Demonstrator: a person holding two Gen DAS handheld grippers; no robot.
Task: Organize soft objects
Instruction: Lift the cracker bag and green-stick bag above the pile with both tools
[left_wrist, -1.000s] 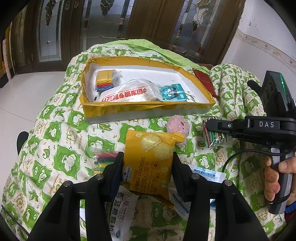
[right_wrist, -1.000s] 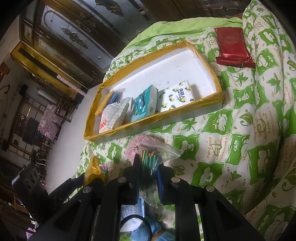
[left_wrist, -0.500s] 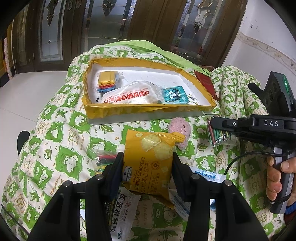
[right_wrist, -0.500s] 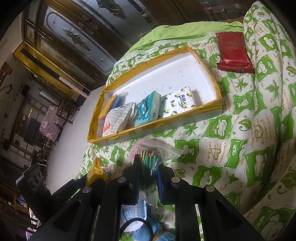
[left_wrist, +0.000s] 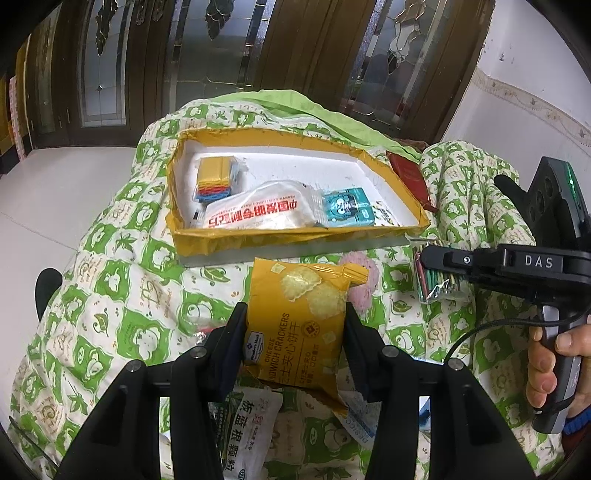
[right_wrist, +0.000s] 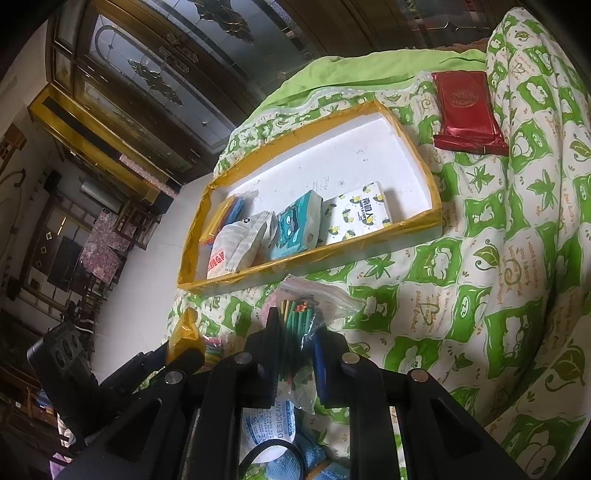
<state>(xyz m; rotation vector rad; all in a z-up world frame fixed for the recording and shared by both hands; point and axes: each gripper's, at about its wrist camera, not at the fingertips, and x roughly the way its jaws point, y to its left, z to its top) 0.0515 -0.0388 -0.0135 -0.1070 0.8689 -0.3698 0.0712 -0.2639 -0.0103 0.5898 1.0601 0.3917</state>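
My left gripper (left_wrist: 293, 325) is shut on a yellow cheese cracker packet (left_wrist: 299, 317) and holds it above the green-and-white quilt (left_wrist: 122, 280), short of the yellow-rimmed white tray (left_wrist: 295, 236). My right gripper (right_wrist: 295, 328) is shut on a clear bag of coloured sticks (right_wrist: 299, 314); it also shows in the left wrist view (left_wrist: 439, 284) to the right of the packet. The tray (right_wrist: 417, 218) holds a coloured stack (left_wrist: 216, 179), a white pouch (left_wrist: 258, 214), a teal tissue pack (left_wrist: 345, 206) and a lemon-print tissue pack (right_wrist: 360, 214).
A pink plush (left_wrist: 364, 288) lies behind the cracker packet. A red packet (right_wrist: 467, 110) lies right of the tray. White sachets (left_wrist: 251, 428) and a desiccant pouch (right_wrist: 269, 428) lie under the grippers. Dark wooden doors stand behind; white floor lies to the left.
Both grippers have risen a little and moved toward the tray, each still holding its item. The tray sits lower and nearer in both views.
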